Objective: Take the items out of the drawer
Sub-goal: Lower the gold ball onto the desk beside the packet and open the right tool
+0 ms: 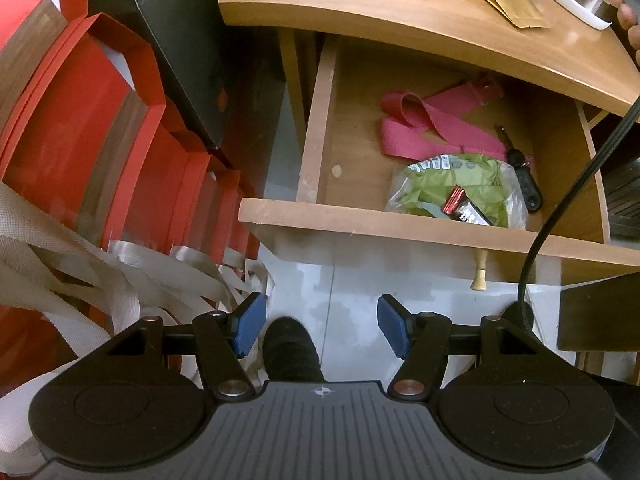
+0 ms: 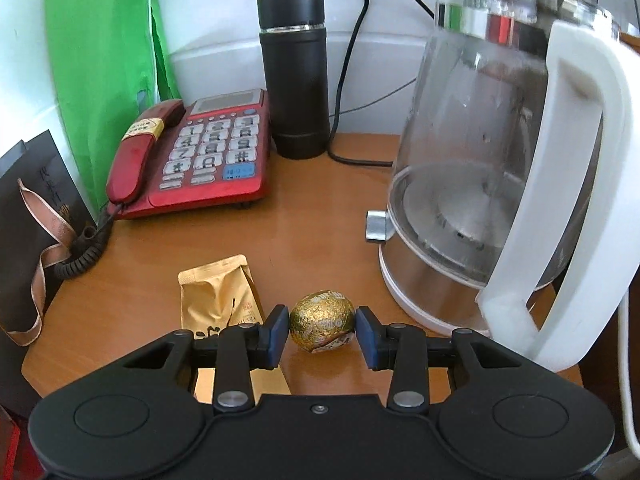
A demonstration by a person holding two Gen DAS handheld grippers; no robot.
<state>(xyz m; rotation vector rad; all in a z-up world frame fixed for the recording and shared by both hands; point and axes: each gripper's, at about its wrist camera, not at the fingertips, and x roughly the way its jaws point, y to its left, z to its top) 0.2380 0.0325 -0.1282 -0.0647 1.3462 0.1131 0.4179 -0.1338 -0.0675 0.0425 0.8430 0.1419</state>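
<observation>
While your right tool (image 2: pixel 322 330) hangs low over the desk (image 2: pixel 328 208), a gold foil egg (image 2: pixel 322 321) sits between its blue pads; whether they clamp it or only flank it, you cannot tell. A gold pouch (image 2: pixel 218 294) lies just left of the egg, with a red phone (image 2: pixel 192 156), a black flask (image 2: pixel 294 76) and a glass kettle (image 2: pixel 500 152) behind. Your left tool (image 1: pixel 322 328) hangs with its fingers apart, holding nothing, above the floor before the open drawer (image 1: pixel 316 136). Inside the drawer lie a pink strap (image 1: pixel 424 128), a clear bag of green stuff (image 1: pixel 460 184) and a black car key (image 1: pixel 524 180). Red bags (image 1: pixel 100 120) stand at the left.
</observation>
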